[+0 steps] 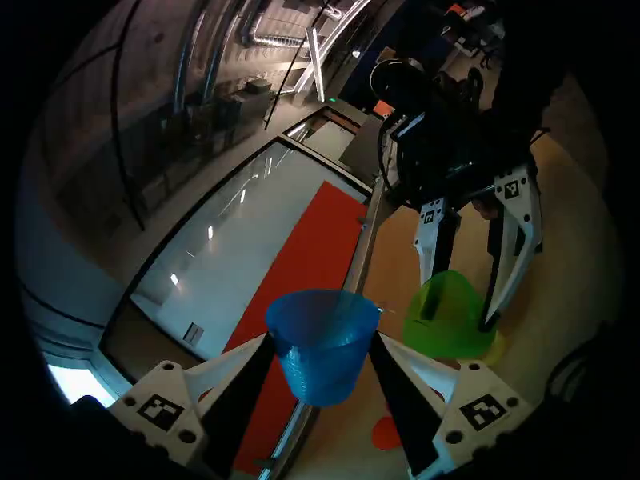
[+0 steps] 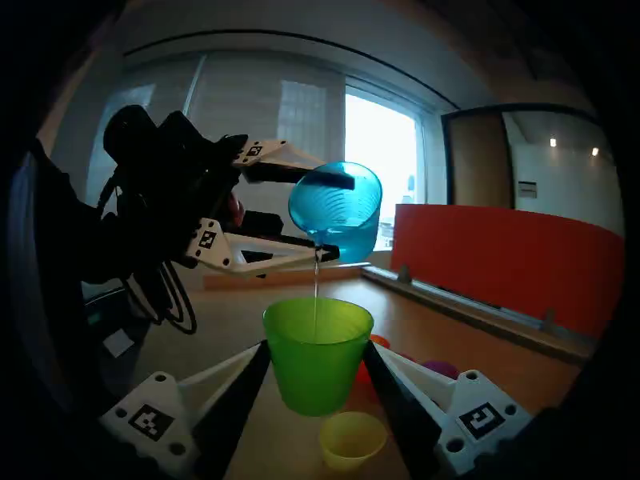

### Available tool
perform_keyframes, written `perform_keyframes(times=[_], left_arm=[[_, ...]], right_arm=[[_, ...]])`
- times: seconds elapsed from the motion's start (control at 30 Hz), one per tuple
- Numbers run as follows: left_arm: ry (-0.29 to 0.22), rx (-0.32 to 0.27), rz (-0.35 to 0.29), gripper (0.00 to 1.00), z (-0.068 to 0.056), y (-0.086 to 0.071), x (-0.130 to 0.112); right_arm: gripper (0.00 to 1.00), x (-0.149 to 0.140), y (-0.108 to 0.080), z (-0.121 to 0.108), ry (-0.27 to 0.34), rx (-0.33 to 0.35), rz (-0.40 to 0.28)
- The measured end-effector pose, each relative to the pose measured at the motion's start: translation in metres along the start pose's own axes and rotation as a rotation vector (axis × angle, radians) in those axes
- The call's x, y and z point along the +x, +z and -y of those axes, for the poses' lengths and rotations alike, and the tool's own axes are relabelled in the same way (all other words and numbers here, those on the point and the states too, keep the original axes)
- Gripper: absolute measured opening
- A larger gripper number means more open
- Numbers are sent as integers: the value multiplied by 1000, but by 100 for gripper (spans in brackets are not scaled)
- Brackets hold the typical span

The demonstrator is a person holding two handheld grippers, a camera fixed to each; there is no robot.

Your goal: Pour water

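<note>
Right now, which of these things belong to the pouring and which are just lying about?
In the job:
- blue cup, tilted in the left hand-held gripper
- water stream
- green cup, held in the right hand-held gripper

Lying about:
- small yellow cup on the table
- purple object
- red partition

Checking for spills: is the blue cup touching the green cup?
Apart. The right gripper view shows the blue cup above the green cup, a water stream crossing the gap.

White tongs [image 1: 322, 348], square markers [image 1: 161, 411], black cables [image 2: 172, 300]
</note>
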State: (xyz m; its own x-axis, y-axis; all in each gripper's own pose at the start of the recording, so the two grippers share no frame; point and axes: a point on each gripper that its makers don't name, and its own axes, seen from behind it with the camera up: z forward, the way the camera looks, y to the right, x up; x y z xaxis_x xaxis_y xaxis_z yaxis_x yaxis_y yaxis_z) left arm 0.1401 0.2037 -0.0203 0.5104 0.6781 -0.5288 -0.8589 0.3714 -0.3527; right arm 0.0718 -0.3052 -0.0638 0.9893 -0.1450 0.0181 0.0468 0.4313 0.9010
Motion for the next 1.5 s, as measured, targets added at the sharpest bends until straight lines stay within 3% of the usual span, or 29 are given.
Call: perform_keyframes(times=[1.5], left_arm=[[159,17,3,83,1,2,5]], right_arm=[[87,1,-2,-1,-10,-6,-11]])
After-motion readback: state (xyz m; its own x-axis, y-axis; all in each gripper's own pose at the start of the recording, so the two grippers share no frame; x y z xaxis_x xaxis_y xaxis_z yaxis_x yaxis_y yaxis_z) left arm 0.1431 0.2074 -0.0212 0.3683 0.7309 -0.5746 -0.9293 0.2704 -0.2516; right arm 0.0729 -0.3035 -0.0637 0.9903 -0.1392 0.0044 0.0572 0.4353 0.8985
